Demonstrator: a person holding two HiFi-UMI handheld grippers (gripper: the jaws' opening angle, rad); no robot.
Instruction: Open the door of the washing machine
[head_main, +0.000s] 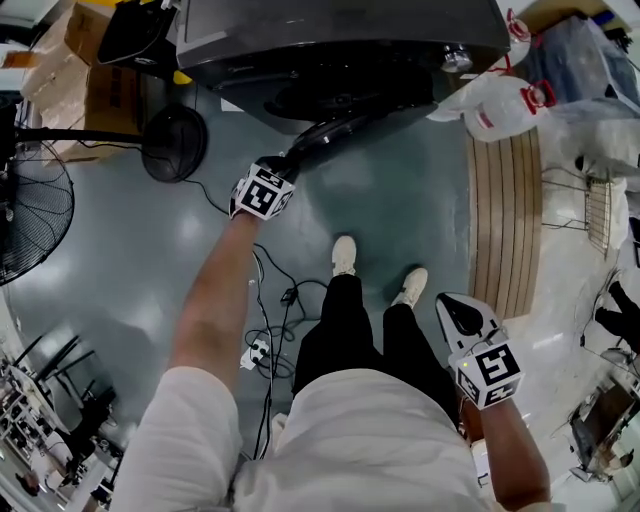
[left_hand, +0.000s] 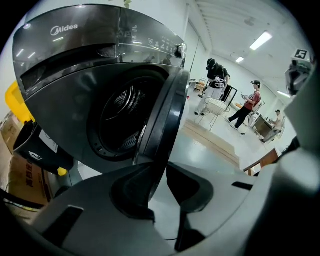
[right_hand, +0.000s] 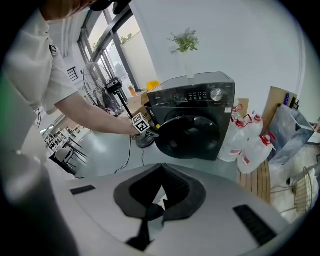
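Observation:
A dark grey front-loading washing machine (head_main: 330, 40) stands at the top of the head view. Its round door (head_main: 335, 130) is swung partway out and the drum (left_hand: 120, 115) shows behind it. My left gripper (head_main: 290, 160) is at the door's free edge, and in the left gripper view that edge (left_hand: 165, 115) runs down between the jaws (left_hand: 159, 175), which are closed on it. My right gripper (head_main: 455, 305) hangs low beside my right leg, far from the machine. Its fingertips meet with nothing between them (right_hand: 161, 170). The right gripper view shows the machine (right_hand: 195, 100) and the left gripper (right_hand: 142, 126) at the door.
A standing fan (head_main: 30, 210) and a round black base (head_main: 173, 142) stand left of the machine. Cables and a power strip (head_main: 262, 350) lie by my feet. Water jugs (head_main: 500, 105) and a wooden slatted board (head_main: 505, 220) are on the right. Other people (left_hand: 215, 85) stand far off.

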